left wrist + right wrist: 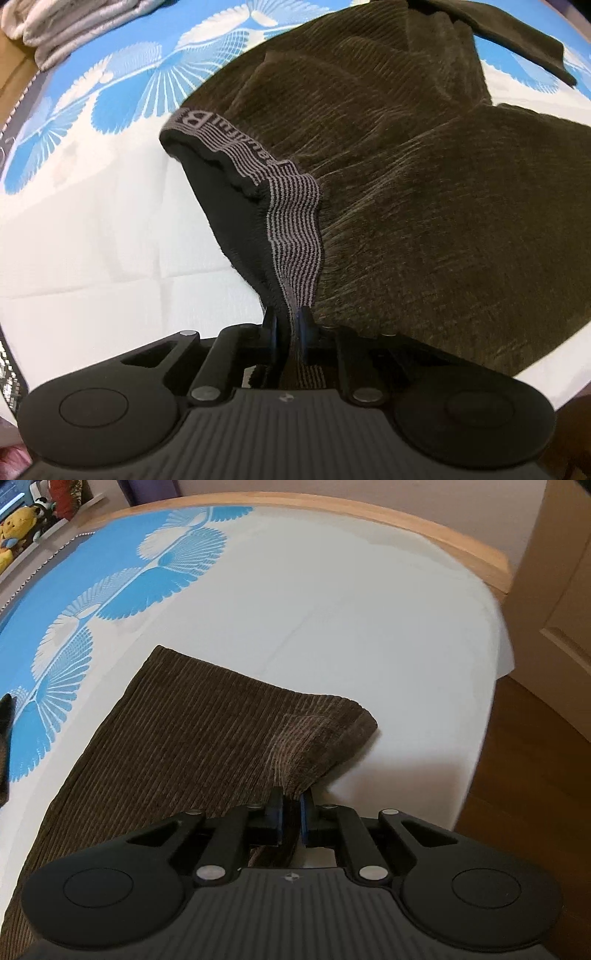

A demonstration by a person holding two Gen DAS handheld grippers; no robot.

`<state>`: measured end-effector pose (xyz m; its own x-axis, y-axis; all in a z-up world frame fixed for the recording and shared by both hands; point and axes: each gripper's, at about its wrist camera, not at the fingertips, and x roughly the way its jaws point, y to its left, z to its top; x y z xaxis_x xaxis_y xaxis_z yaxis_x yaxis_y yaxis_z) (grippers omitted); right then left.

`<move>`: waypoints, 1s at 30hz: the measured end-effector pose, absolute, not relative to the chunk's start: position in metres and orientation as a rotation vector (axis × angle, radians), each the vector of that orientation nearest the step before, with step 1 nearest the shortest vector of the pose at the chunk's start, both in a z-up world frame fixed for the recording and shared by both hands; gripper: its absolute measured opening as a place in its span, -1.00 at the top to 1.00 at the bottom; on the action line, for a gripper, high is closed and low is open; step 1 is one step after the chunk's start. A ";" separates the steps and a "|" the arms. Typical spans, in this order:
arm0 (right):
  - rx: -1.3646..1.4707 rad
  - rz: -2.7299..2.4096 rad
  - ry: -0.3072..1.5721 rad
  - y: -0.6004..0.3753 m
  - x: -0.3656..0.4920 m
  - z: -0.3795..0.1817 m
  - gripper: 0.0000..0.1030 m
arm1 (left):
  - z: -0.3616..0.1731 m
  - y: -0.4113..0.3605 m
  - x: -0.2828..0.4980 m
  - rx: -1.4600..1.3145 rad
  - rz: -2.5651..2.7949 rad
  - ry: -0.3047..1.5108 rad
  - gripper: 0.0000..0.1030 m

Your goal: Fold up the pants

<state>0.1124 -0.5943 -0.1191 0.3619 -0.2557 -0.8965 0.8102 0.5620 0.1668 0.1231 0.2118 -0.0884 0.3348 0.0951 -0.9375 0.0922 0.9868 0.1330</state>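
The pants [424, 177], dark brown corduroy, lie spread over a bed sheet [92, 240] that is white with a blue fan pattern. Their striped grey elastic waistband [295, 236] (some lettering runs along it, too distorted to read) is lifted off the sheet and drawn toward the left gripper [288, 325], whose jaws are pressed together on the band, the dark inner lining showing in the opening just to the left. In the right wrist view one trouser leg end [207, 731] lies flat on the white part of the sheet, and the right gripper [291, 805] has its jaws pinching the near corner of that hem, which is raised slightly from the surface. Beyond the pants, a stack of folded pale towels [70, 26] sits at the far edge, a wooden bed frame [406, 528] curves around the mattress, and plush toys [18, 528] stand on a ledge.
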 end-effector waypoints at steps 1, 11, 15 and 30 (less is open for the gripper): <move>0.659 -0.756 0.972 -0.591 0.113 -0.118 0.85 | -0.086 0.214 0.121 0.175 0.000 1.236 0.76; 0.536 -0.705 1.104 -0.574 0.121 -0.116 0.66 | -0.061 0.221 0.116 0.258 0.090 1.196 0.62; 0.480 -0.750 0.987 -0.575 0.119 -0.088 0.55 | -0.029 0.216 0.120 0.259 0.138 1.111 0.43; 0.321 -0.319 0.409 -0.496 0.141 0.009 -0.39 | 0.045 0.115 0.164 0.209 0.057 0.587 -0.09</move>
<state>0.1406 -0.4959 0.0093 0.8695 -0.2364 -0.4337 0.3636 0.9007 0.2380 0.1645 0.1154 0.0452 0.8315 0.1128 -0.5439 0.0059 0.9773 0.2118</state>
